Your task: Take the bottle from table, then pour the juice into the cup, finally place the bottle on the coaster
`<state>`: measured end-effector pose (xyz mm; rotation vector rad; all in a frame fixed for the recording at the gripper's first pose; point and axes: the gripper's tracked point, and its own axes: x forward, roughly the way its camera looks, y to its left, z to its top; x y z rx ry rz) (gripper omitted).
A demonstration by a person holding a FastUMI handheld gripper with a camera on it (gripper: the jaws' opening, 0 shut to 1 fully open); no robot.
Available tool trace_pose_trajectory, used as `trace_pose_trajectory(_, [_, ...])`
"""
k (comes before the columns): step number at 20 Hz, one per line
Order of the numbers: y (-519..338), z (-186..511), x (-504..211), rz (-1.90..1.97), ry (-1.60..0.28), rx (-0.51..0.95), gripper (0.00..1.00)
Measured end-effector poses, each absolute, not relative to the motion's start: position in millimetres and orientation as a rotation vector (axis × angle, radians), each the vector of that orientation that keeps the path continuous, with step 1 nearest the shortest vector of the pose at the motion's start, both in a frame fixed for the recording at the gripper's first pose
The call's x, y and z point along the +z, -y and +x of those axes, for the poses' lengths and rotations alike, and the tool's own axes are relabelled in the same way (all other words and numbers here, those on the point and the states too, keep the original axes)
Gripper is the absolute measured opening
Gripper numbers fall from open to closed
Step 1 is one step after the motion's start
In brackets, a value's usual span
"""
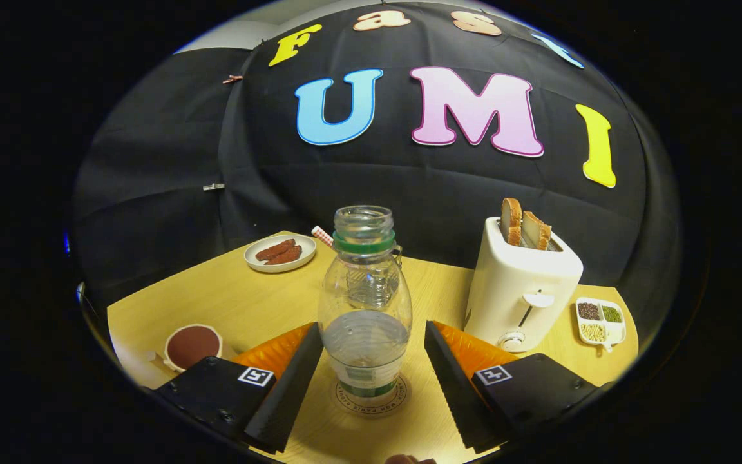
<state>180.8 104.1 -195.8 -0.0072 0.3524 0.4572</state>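
Fingers [366, 361] spread wide, clear of the uncapped bottle [365, 309] standing between them on the coaster [371, 401], centre frame. Coaster mostly hidden. Cup [385, 256] behind bottle, hard to make out.

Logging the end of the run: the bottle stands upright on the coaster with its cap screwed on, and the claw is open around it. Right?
One thing is off: the bottle has no cap; its mouth is open above the green neck ring, as the gripper view shows. It does stand upright on the coaster, with the claw open, its fingers on either side.
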Motion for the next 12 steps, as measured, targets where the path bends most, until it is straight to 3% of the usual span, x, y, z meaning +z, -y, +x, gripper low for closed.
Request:
trace_pose_trajectory(6, [-91,155,-150,-0.033,-0.306,0.464,0.97])
trace_pose_trajectory(12, [-42,137,-67,-0.145,-0.191,0.328,0.97])
